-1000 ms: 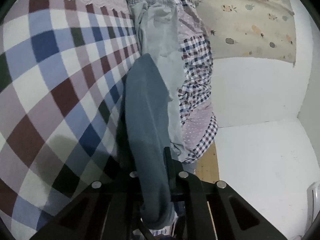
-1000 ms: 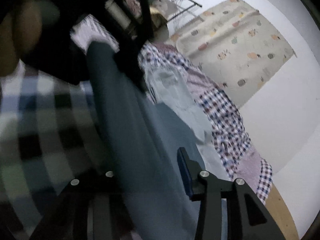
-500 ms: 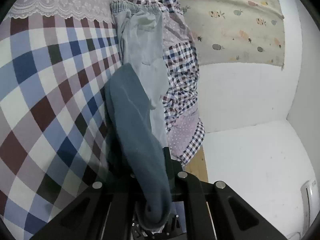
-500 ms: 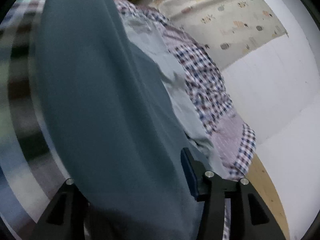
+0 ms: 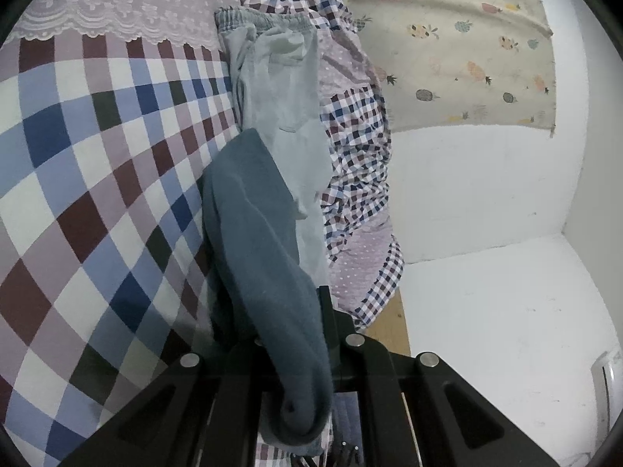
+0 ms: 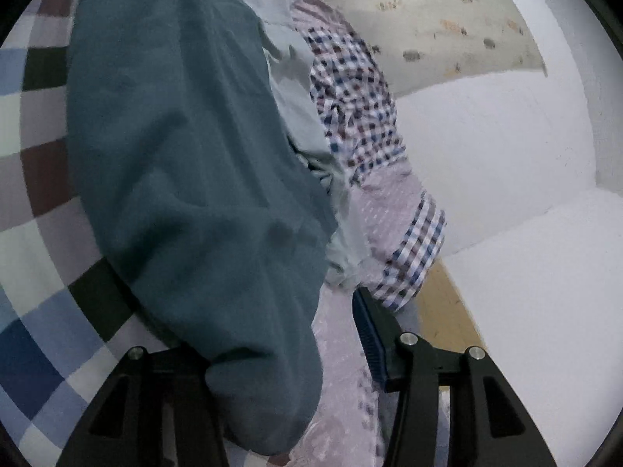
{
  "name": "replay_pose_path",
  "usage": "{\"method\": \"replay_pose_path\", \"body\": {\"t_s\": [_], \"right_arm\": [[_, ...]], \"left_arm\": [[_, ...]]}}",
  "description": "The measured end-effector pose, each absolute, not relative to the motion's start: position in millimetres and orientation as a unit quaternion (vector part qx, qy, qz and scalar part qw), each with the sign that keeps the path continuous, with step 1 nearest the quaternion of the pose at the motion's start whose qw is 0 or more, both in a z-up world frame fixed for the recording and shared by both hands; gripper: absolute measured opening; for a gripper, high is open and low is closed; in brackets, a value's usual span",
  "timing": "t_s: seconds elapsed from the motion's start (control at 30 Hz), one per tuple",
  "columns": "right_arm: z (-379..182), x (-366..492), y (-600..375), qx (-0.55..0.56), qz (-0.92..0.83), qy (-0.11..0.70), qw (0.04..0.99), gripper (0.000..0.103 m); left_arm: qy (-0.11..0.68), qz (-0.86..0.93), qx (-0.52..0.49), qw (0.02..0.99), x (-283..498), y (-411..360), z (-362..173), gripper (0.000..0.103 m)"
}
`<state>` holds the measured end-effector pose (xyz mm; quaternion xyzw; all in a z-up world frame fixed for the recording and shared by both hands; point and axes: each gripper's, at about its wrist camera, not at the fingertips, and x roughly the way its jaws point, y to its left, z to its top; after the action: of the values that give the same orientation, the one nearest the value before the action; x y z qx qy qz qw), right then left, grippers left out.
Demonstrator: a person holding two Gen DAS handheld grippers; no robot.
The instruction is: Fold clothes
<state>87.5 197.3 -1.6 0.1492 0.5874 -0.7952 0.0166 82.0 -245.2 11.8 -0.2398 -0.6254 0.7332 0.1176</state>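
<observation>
A dark teal garment (image 5: 257, 241) lies in a long fold on the checked bedspread (image 5: 78, 179). My left gripper (image 5: 288, 334) is shut on its near end, and the cloth bunches over the fingers. In the right wrist view the same teal garment (image 6: 187, 163) fills the left half. My right gripper (image 6: 280, 350) is open; the cloth drapes over its left finger, and the right finger with a blue pad (image 6: 370, 334) stands apart from it. Light grey trousers (image 5: 280, 109) lie beyond the teal garment along the bed's right side.
A small-checked cloth (image 5: 358, 163) hangs crumpled at the bed's right edge, beside a strip of wooden floor (image 5: 393, 319). A white wall (image 5: 486, 194) and a pineapple-print hanging (image 5: 459, 50) stand to the right. A lace-edged pink cover (image 5: 128, 4) lies at the far end.
The right gripper has drawn back along the teal garment, which now lies lower in its view. The left gripper has kept its hold while its view shifted slightly over the bed.
</observation>
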Motion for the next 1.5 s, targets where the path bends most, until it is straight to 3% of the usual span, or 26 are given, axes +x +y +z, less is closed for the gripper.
{"method": "replay_pose_path", "body": {"t_s": [0.13, 0.23, 0.3, 0.4, 0.63, 0.93, 1.27, 1.5], "right_arm": [[-6, 89, 192, 0.135, -0.786, 0.604, 0.019, 0.051], [-9, 83, 192, 0.150, -0.788, 0.597, 0.026, 0.037], [-13, 75, 192, 0.179, -0.789, 0.587, 0.032, 0.015], [-13, 72, 193, 0.211, -0.794, 0.570, 0.035, 0.008], [9, 85, 197, 0.219, -0.814, 0.537, 0.030, 0.006], [71, 136, 199, 0.180, -0.863, 0.471, 0.026, 0.006], [140, 207, 218, 0.165, -0.893, 0.418, 0.021, 0.006], [208, 258, 228, 0.150, -0.910, 0.386, 0.030, 0.006]], "left_arm": [[-0.618, 0.737, -0.250, 0.112, 82, -246, 8, 0.005], [-0.608, 0.743, -0.258, 0.108, 83, -246, 8, 0.005], [-0.602, 0.746, -0.266, 0.105, 83, -247, 7, 0.005], [-0.590, 0.751, -0.283, 0.088, 84, -247, 2, 0.005], [-0.588, 0.749, -0.293, 0.085, 92, -247, -3, 0.005], [-0.537, 0.789, -0.270, 0.126, 138, -242, 34, 0.005], [-0.507, 0.816, -0.215, 0.175, 235, -225, 102, 0.005], [-0.485, 0.835, -0.143, 0.218, 290, -224, 184, 0.005]]}}
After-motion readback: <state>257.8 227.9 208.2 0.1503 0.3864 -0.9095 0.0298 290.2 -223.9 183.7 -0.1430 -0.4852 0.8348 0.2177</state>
